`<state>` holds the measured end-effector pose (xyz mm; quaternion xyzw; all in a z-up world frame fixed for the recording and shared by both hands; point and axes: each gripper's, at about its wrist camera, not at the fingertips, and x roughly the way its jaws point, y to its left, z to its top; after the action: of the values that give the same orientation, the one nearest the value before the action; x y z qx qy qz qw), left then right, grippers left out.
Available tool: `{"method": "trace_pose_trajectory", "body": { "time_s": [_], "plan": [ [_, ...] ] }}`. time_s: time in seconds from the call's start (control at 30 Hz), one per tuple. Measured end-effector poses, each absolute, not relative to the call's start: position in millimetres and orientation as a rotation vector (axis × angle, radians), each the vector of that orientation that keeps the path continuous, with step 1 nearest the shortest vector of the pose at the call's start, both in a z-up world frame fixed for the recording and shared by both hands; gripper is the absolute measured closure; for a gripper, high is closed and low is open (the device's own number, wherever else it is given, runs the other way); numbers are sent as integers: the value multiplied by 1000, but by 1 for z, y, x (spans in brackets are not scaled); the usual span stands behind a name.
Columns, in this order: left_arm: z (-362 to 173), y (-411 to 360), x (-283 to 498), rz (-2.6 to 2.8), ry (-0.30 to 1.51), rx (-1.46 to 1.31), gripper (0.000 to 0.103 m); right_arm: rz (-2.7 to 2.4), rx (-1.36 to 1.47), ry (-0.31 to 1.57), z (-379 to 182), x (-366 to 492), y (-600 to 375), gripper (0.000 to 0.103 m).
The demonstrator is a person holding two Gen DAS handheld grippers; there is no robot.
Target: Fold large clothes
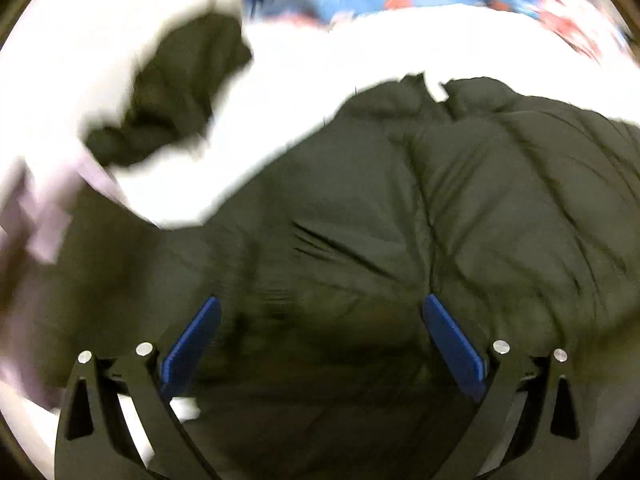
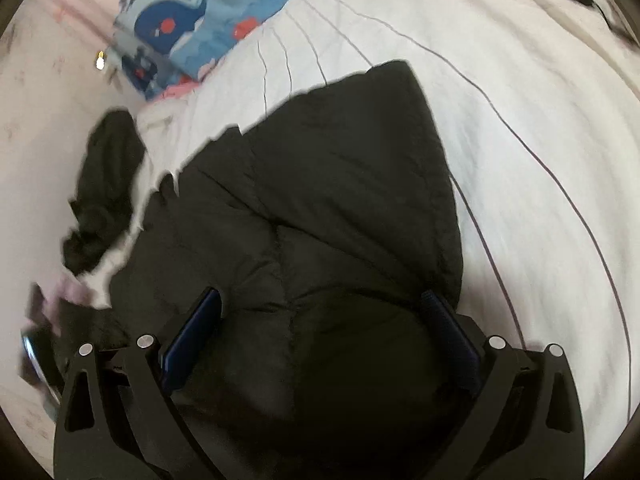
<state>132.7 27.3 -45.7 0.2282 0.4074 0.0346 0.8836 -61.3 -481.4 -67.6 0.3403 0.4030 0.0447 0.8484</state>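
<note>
Both tongs, left (image 1: 320, 344) and right (image 2: 320, 340), gape empty above the black puffer jacket (image 2: 340, 200), spread on the bed (image 2: 520, 100) for folding.

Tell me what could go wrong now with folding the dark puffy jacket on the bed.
1. Both tools, left and right, are open above the jacket, so the thick padding may spring back and undo the fold.
2. A smaller dark garment lies close beside the jacket; a grab at that edge could catch it too.
3. The white sheet under the jacket is loose; a low pinch might take it along.
</note>
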Motion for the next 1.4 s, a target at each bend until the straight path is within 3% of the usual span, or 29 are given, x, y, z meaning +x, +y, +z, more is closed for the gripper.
{"method": "trace_pose_trajectory", "body": {
  "time_s": [0.13,0.33,0.57,0.73,0.77,0.8,0.83,0.9,0.97,1.13,1.4],
  "plan": [
    [-15,60,93,30,744,654,6,114,770,782,-54,-77,-490,7],
    [24,150,94,-148,847,378,6,137,724,768,-37,-71,-468,7],
    [-29,126,98,-156,921,494,6,139,690,789,-42,-64,-454,7],
    [-64,155,140,29,1019,342,8,129,664,732,-32,-72,-454,7],
    [-72,160,144,44,1043,311,20,127,657,720,-29,-73,-454,7],
    [-78,168,147,49,1068,259,40,126,649,712,-28,-74,-453,7],
    [-78,172,147,47,1079,217,52,121,631,698,-24,-76,-452,7],
    [-72,183,142,18,1080,91,84,118,604,678,-19,-78,-448,7],
    [-57,192,131,-40,1055,-26,90,125,579,644,-11,-81,-443,7],
    [-1,181,95,-298,883,-208,91,288,522,528,14,-94,-422,7],
    [72,74,97,-605,734,-247,91,544,604,461,30,-96,-410,7]
  ]
}}
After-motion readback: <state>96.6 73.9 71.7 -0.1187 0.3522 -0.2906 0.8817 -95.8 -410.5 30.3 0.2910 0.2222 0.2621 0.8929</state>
